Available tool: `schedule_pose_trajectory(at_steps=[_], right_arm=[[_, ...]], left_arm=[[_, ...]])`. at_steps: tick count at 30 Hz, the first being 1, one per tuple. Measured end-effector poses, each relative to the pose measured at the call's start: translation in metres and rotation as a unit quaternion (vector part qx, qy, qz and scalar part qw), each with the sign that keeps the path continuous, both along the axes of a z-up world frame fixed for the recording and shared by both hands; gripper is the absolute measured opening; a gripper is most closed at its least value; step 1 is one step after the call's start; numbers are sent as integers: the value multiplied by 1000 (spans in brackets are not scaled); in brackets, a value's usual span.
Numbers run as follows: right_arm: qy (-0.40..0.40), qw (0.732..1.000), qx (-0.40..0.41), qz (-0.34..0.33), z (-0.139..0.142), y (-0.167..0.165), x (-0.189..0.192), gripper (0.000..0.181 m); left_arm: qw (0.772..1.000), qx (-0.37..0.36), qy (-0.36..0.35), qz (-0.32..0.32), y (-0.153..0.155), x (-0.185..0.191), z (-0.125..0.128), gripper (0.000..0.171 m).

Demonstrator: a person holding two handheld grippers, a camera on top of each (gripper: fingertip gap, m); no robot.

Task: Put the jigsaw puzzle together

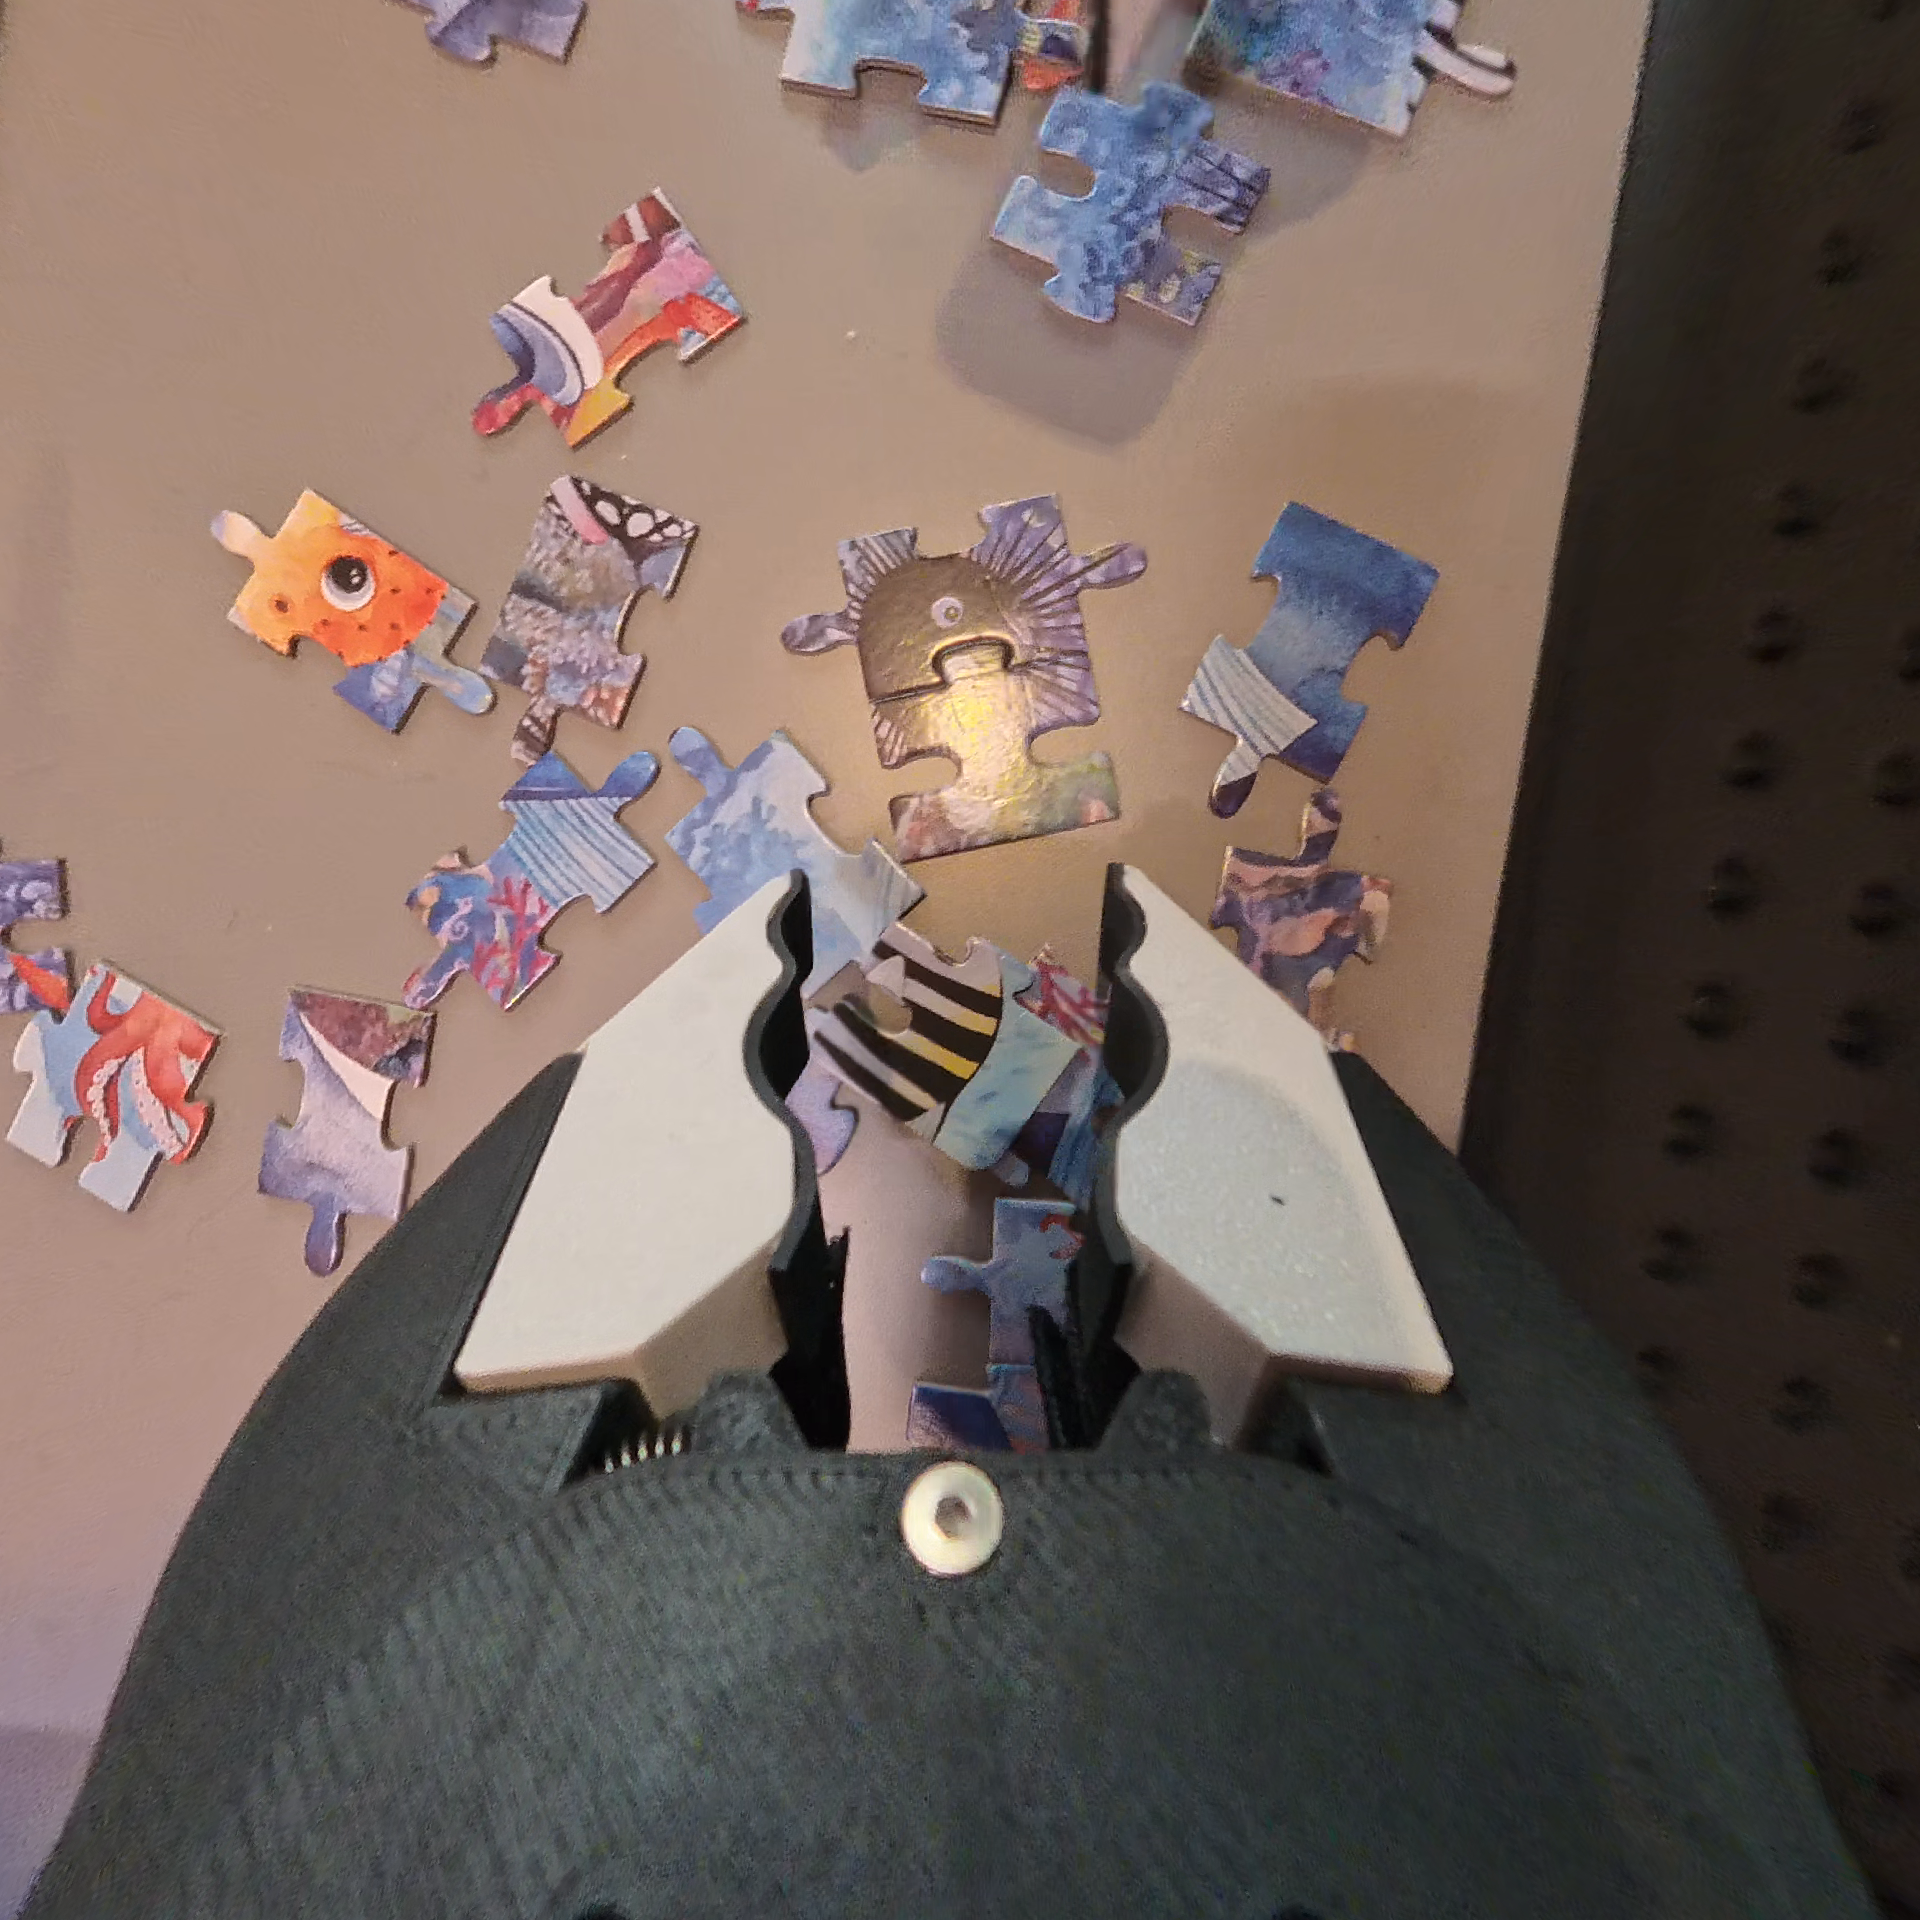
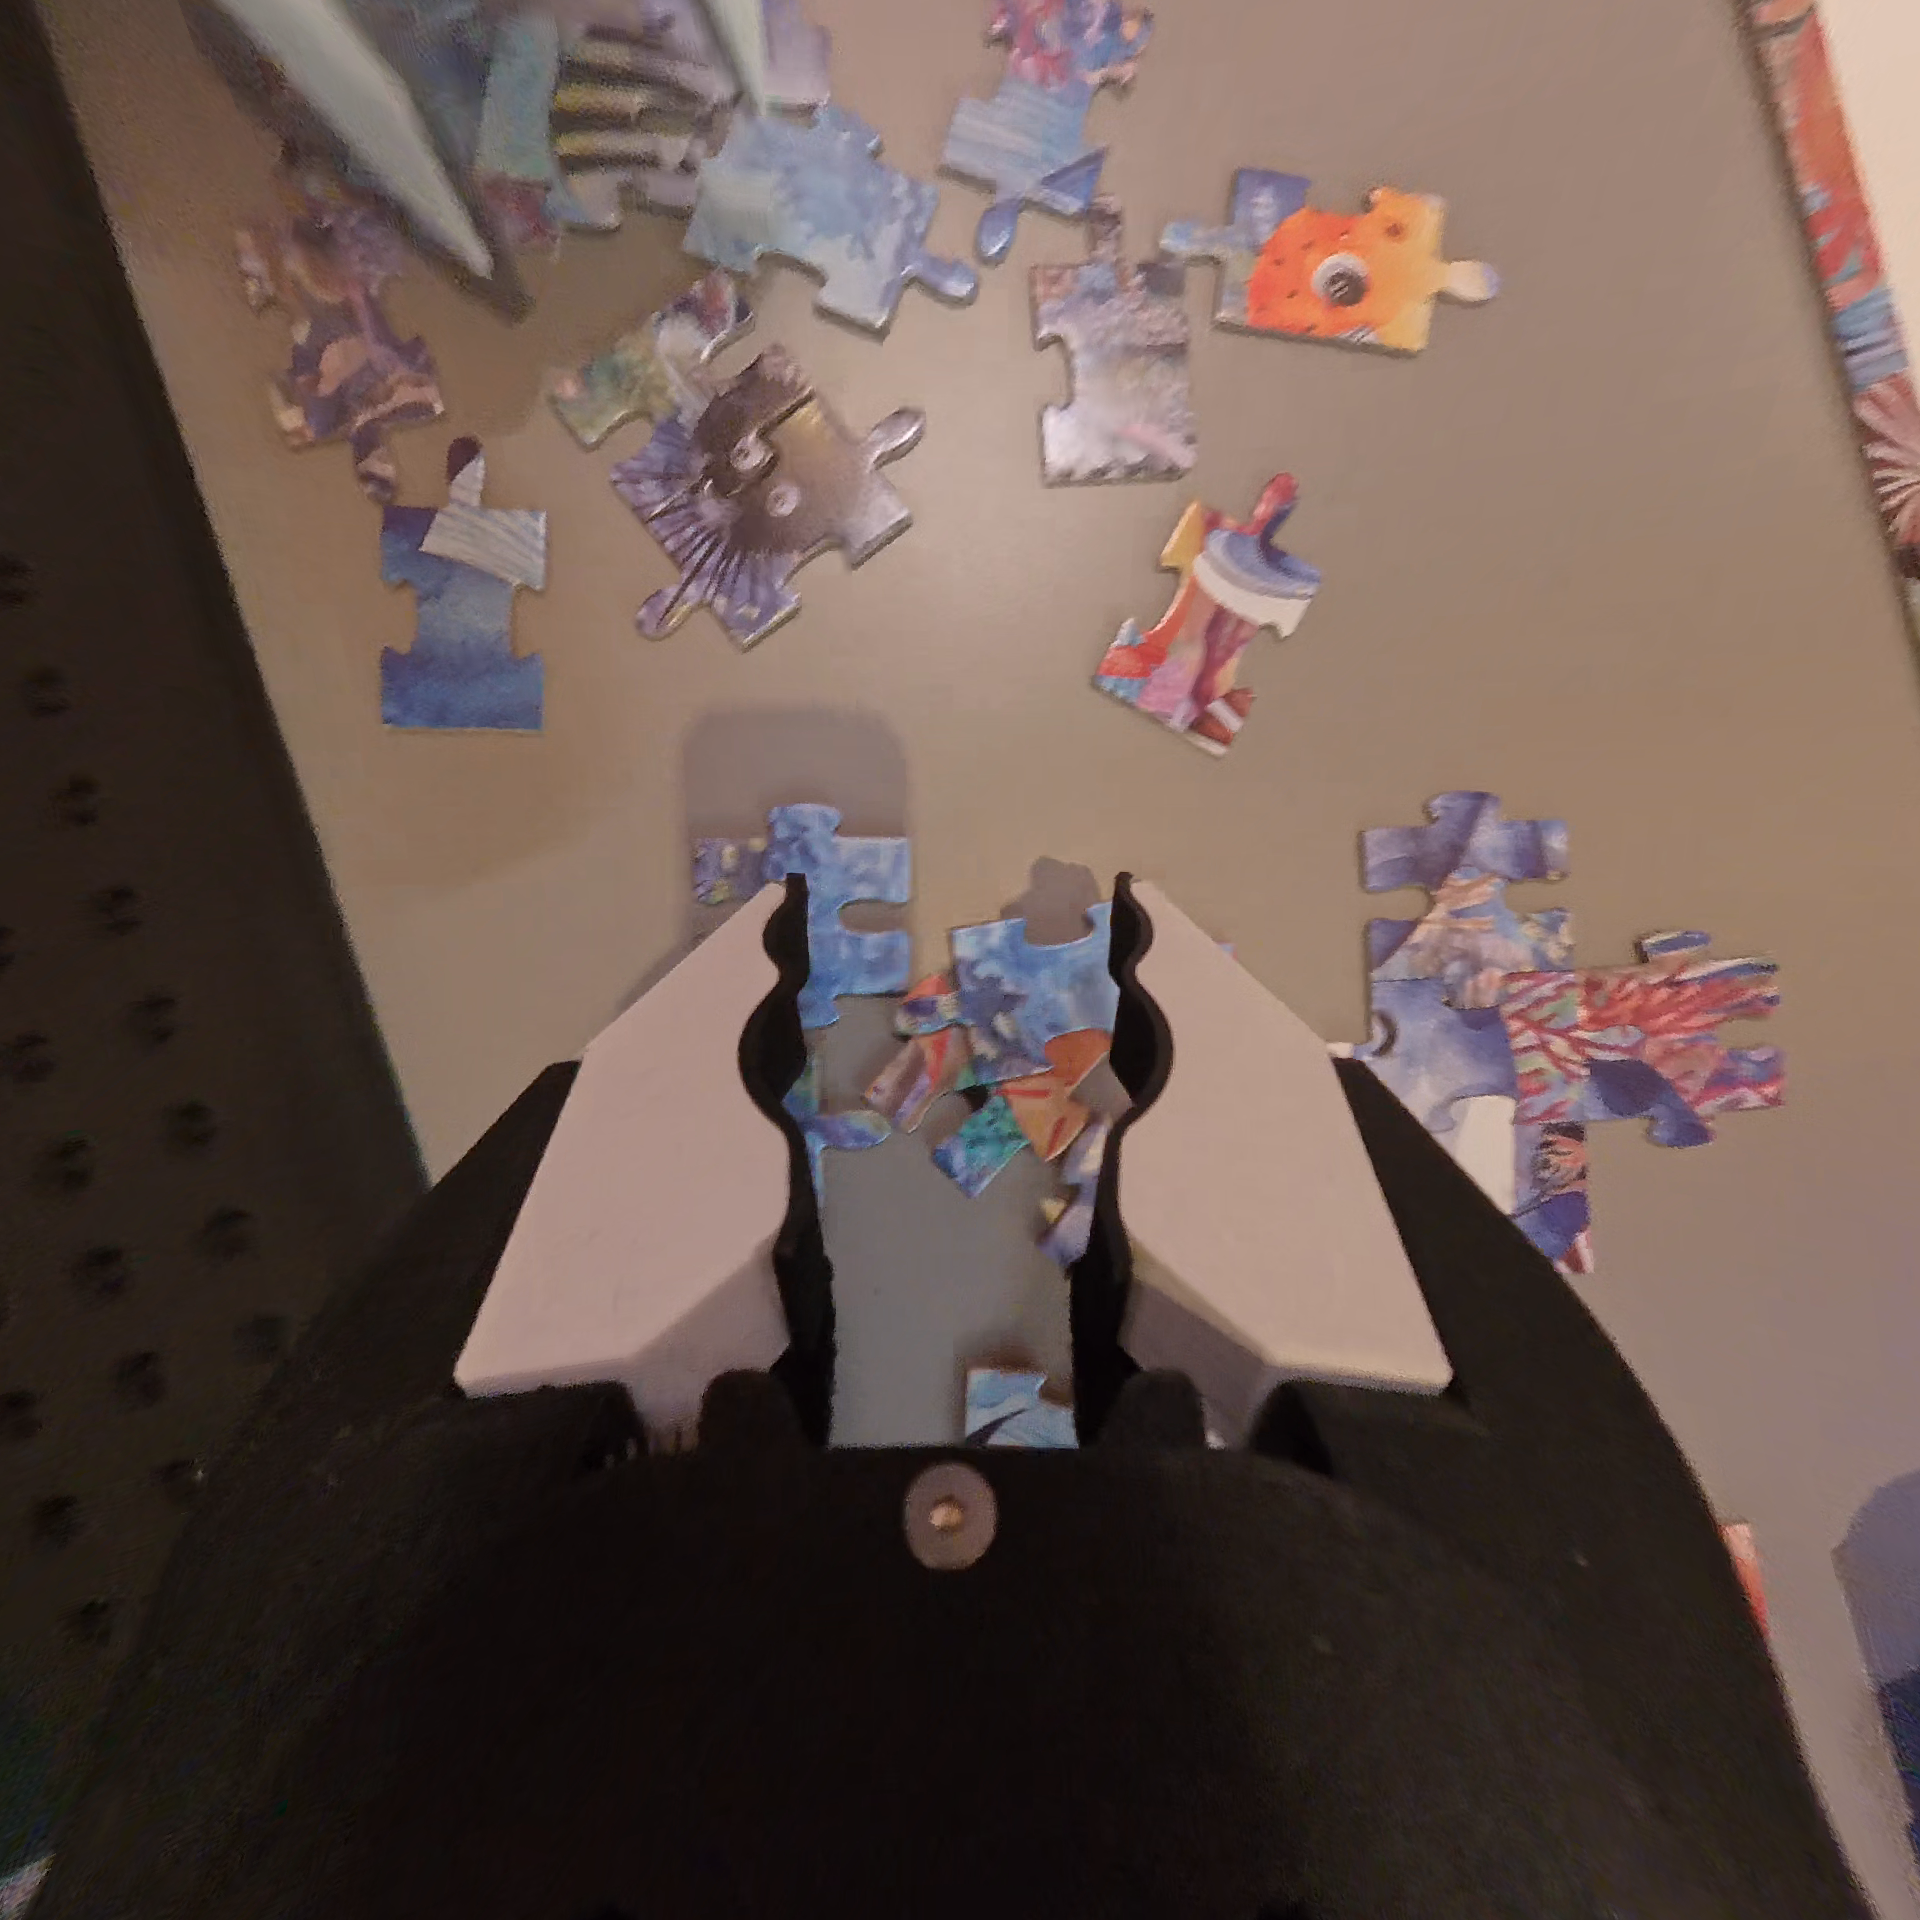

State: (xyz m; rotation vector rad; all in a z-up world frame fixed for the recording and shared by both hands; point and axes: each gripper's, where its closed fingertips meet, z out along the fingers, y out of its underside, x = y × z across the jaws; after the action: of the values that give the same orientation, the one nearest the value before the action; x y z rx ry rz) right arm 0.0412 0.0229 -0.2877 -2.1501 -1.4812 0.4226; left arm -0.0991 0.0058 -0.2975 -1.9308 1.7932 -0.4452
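Observation:
Loose jigsaw pieces with a sea picture lie scattered on a tan table point(image 1: 260, 260). My left gripper point(image 1: 956, 883) is open and empty, low over a striped fish piece point(image 1: 935, 1029) that lies between its fingers on other pieces. Ahead of it two grey fish pieces point(image 1: 977, 665) are joined. My right gripper point(image 2: 958, 883) is open and empty over a small heap of blue and orange pieces point(image 2: 997, 1039). A blue piece point(image 2: 847, 914) lies by its left finger. The left gripper point(image 2: 582, 104) shows at the top left of the right wrist view.
An orange fish piece point(image 1: 343, 592) point(image 2: 1340, 270) lies apart. A joined cluster of coral pieces point(image 2: 1538, 1029) sits to the right of my right gripper. A patterned strip point(image 2: 1849, 312) runs along the right. A dark perforated surface point(image 1: 1714, 831) point(image 2: 104, 831) borders the table. The left gripper's tips are roughly 15 cm from the right gripper's.

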Motion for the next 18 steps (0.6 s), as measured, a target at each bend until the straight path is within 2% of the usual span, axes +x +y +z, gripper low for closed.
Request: schedule_pose_trajectory(at_steps=[4, 10, 14, 18], right_arm=[[28, 999, -18, -11, 1, 23, -14, 57], [-6, 999, -32, -38, -24, 50, -25, 55], [-4, 999, -26, -45, -24, 55, -27, 20], [5, 998, -57, -28, -23, 46, -25, 4]], left_arm=[[1000, -4, 1, -5, -2, 6, -6, 56], [1000, 5, -3, 15, 6, -1, -4, 56], [999, 9, -23, 41, 20, -11, 4, 53], [998, 8, -24, 49, 26, -14, 4, 52]])
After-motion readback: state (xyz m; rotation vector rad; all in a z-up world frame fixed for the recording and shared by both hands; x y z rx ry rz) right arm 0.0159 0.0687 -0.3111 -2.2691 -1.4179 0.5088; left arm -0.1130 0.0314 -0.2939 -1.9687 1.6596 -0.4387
